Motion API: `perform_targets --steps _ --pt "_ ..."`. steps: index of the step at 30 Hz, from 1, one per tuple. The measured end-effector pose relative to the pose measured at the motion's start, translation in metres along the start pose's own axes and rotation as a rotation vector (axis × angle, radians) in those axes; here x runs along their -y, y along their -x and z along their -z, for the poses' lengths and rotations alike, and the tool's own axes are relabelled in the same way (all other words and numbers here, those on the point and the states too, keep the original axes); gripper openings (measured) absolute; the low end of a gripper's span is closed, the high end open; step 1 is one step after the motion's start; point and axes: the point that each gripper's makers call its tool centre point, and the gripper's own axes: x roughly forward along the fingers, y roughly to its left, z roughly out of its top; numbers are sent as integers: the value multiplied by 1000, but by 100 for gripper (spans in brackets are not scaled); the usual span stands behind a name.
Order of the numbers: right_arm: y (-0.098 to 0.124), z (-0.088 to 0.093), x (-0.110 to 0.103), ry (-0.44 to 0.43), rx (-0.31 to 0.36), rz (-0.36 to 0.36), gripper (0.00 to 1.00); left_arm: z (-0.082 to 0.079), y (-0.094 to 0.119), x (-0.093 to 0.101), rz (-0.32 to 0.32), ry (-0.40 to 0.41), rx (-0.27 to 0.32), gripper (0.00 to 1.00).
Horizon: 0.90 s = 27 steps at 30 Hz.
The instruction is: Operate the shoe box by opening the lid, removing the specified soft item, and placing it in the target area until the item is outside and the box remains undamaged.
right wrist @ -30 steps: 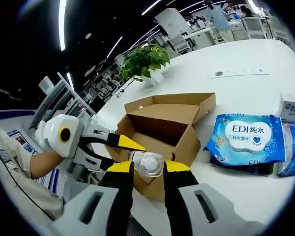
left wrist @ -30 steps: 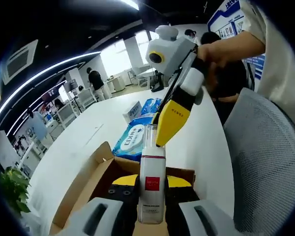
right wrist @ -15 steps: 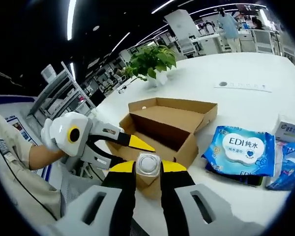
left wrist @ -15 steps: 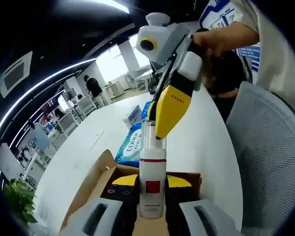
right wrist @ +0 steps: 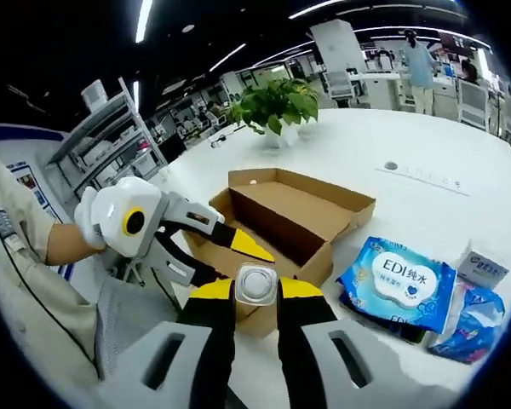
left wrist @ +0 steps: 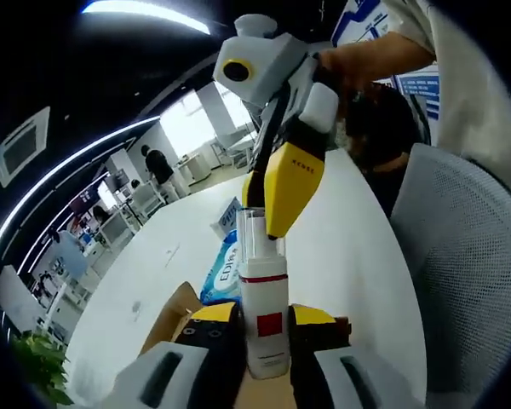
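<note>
A white bottle with a red label and a clear cap stands upright between the yellow-tipped jaws of my left gripper, which is shut on its body. From above, my right gripper is shut on the cap. In the right gripper view the cap shows end-on between the right gripper jaws, with the left gripper reaching in from the left below it. The open cardboard shoe box lies on the white table under and behind the bottle. Its edge also peeks out low in the left gripper view.
A blue EDI wipes pack lies right of the box, with a small white carton and a blue packet beyond. A potted plant stands at the table's far side. A grey mesh chair is close by. A person's sleeve is at left.
Both grippers have risen with the bottle held between them. The box now looks lower and smaller under the bottle.
</note>
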Motion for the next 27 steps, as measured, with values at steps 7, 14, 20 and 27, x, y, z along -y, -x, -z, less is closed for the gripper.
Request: perform_targets --steps 7,14,20,27 --pt "4 -8 4 40 -5 6 14 1 1 -5 -12 2 -2 29" --pt "6 -17 8 82 -11 14 15 2 4 -12 -32 34 2 33" --pt "12 -26 13 127 -21 23 15 7 10 -14 -50 87 -21 38" --pt "20 -36 21 167 -23 42 15 13 20 -20 -83 198 -15 44"
